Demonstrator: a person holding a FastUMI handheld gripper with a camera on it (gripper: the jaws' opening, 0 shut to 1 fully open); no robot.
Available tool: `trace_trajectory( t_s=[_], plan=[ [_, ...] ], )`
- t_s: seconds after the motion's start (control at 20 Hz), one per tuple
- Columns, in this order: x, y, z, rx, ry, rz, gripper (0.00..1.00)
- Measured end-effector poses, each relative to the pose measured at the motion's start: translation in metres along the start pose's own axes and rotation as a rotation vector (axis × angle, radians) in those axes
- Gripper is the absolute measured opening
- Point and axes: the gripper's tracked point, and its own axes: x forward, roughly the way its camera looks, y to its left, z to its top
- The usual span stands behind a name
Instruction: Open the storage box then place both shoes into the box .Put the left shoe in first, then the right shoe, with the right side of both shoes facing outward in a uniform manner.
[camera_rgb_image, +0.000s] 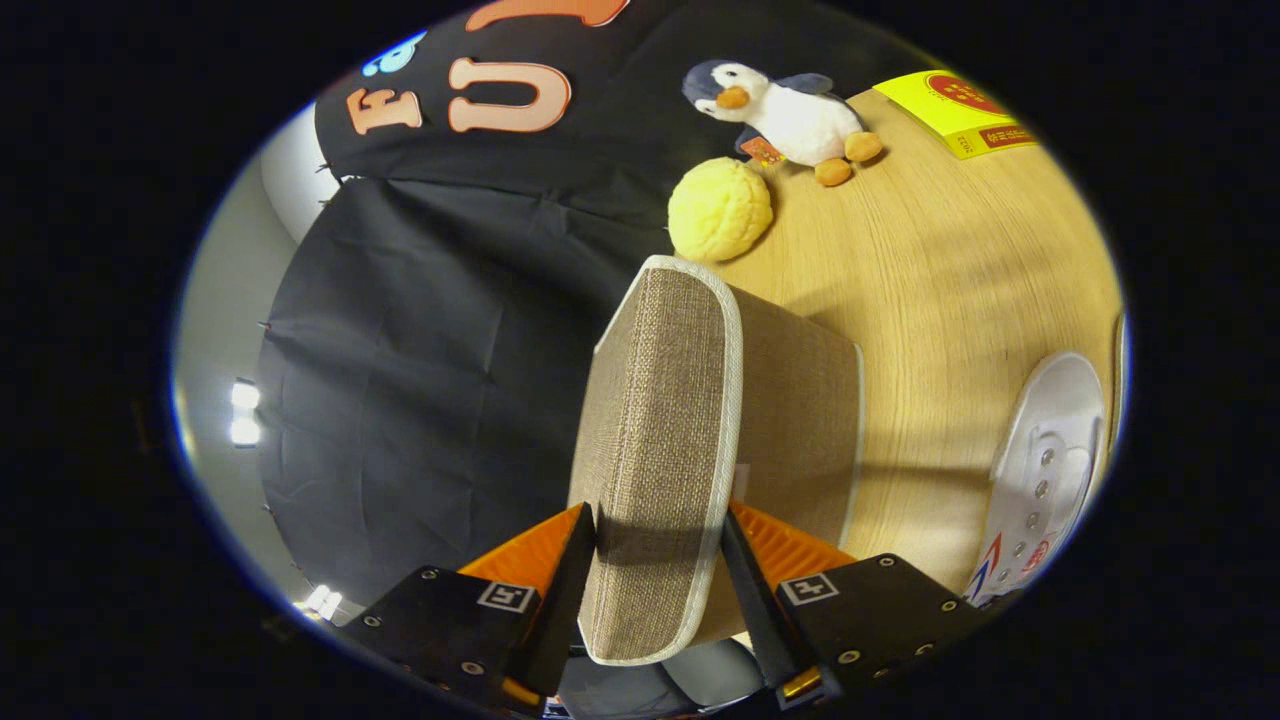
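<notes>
The storage box's lid (660, 440), tan woven fabric with a pale trimmed rim, stands edge-on between my two fingers. My gripper (658, 545) is shut on it, one finger on each side of the rim. Right behind the lid is the box's body (800, 420) in the same fabric, resting on the wooden table (940, 270). A white lace-up shoe (1045, 470) with metal eyelets lies on the table beside the box, to the right of my fingers. The box's inside is hidden.
Beyond the box sit a yellow bumpy ball (718, 210) and a plush penguin (785, 112). A yellow packet (960, 110) lies further along the table. Black booth cloth (430, 350) hangs at the table's far edge.
</notes>
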Motion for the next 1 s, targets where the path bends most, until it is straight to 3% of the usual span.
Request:
trace_trajectory(
  t_s=[0.15,0.5,0.7,1.0],
  plan=[
    [-0.014,0.033,0.013,0.017,-0.056,0.072,0.65],
    [-0.016,0.086,0.024,0.013,-0.135,0.093,0.32],
    [-0.006,0.127,0.03,-0.035,-0.179,0.119,0.19],
    [0.041,0.175,0.013,-0.112,-0.148,0.099,0.17]
  ],
)
